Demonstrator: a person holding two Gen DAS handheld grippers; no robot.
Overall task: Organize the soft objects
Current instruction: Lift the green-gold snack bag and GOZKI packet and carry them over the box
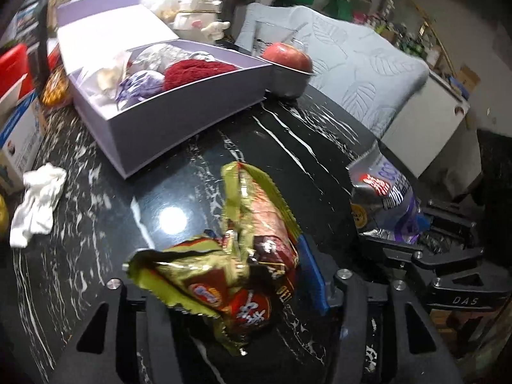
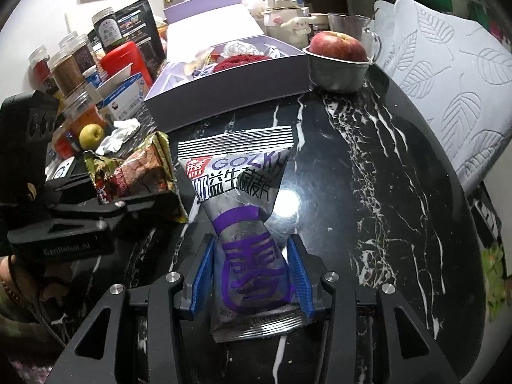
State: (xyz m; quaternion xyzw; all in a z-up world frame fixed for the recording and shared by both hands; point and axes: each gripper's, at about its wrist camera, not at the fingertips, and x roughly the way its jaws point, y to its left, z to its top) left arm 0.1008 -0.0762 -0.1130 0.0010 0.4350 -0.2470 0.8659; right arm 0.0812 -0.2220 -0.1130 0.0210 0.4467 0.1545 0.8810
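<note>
- A silver and purple packet is gripped by the right gripper, its blue pads pressed into both sides, above the black marble table.
- A crumpled gold and red wrapper lies between the fingers of the left gripper; whether it is pinched cannot be told.
- Behind both, a lilac box is seen open, with soft items inside.

So the open box sits toward the back of the table, with a bowl holding an apple right beside it on the right. Two snack packets are side by side in front of it, and a crumpled cloth lies off to the left near the jars.
</note>
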